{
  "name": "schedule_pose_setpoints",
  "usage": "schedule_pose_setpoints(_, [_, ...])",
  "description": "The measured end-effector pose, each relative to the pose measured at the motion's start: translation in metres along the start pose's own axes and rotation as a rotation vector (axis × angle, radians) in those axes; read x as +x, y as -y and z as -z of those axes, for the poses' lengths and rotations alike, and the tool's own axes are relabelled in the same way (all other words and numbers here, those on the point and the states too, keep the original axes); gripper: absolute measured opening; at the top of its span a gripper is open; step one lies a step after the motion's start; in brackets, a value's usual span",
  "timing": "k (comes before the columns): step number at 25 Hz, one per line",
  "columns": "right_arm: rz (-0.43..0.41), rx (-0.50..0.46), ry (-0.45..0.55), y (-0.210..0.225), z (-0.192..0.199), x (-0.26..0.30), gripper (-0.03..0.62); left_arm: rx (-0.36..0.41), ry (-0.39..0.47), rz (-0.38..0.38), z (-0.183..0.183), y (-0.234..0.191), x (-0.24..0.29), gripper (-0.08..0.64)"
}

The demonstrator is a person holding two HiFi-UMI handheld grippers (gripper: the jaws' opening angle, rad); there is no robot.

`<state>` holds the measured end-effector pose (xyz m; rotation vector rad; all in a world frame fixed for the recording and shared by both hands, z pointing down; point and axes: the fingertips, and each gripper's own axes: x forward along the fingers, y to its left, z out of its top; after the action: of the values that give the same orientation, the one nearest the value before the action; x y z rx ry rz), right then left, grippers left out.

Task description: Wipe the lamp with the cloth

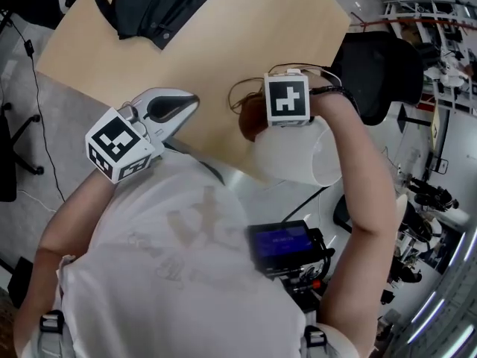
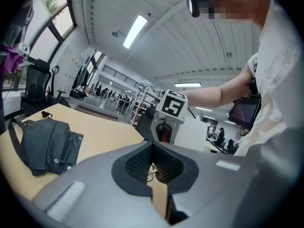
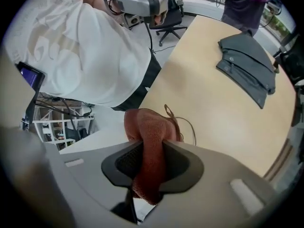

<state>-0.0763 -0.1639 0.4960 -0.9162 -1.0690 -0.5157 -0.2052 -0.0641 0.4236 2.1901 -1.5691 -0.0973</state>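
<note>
Rust cloth (image 3: 148,125) runs lengthwise along right tool (image 3: 151,145), seemingly touching lamp (image 1: 294,162).

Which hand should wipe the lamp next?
Right. The right gripper holds the cloth close by the white lamp; the left gripper is shut, empty and farther off.

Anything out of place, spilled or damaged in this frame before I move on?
Nothing spilled or damaged. The only stray item is a dark folded garment at the table's far end, apart from the white lamp. The right gripper clamps the reddish cloth; the left gripper is shut and empty.
</note>
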Motion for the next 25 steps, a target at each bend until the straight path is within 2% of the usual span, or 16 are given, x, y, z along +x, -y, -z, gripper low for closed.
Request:
schedule_pose_setpoints(3, [0.035, 0.040, 0.077, -0.003, -0.004, -0.013, 0.118, 0.015, -0.023, 0.044, 0.003, 0.000, 0.011, 0.002])
schedule_pose_setpoints(8, [0.253, 0.164, 0.232, -0.015, 0.004, -0.067, 0.117, 0.070, -0.050, 0.143, -0.001, 0.019, 0.032, 0.002])
schedule_pose_setpoints(11, [0.437, 0.246, 0.342, -0.039, 0.012, -0.104, 0.118, 0.099, -0.069, 0.195, 0.001, 0.040, 0.043, 0.002])
schedule_pose_setpoints(14, [0.666, 0.338, 0.455, -0.069, 0.020, -0.132, 0.118, 0.125, -0.089, 0.237, 0.004, 0.061, 0.051, 0.002])
schedule_pose_setpoints(17, [0.901, 0.436, 0.519, -0.110, 0.030, -0.150, 0.118, 0.150, -0.130, 0.273, 0.008, 0.087, 0.051, 0.002])
schedule_pose_setpoints(19, [1.023, 0.514, 0.563, -0.137, 0.033, -0.152, 0.118, 0.169, -0.164, 0.292, 0.010, 0.103, 0.048, 0.002])
schedule_pose_setpoints(22, [1.128, 0.608, 0.618, -0.165, 0.024, -0.136, 0.118, 0.181, -0.194, 0.315, 0.012, 0.122, 0.041, 0.002])
schedule_pose_setpoints(25, [1.170, 0.687, 0.652, -0.174, 0.006, -0.112, 0.117, 0.184, -0.214, 0.335, 0.015, 0.130, 0.033, 0.002])
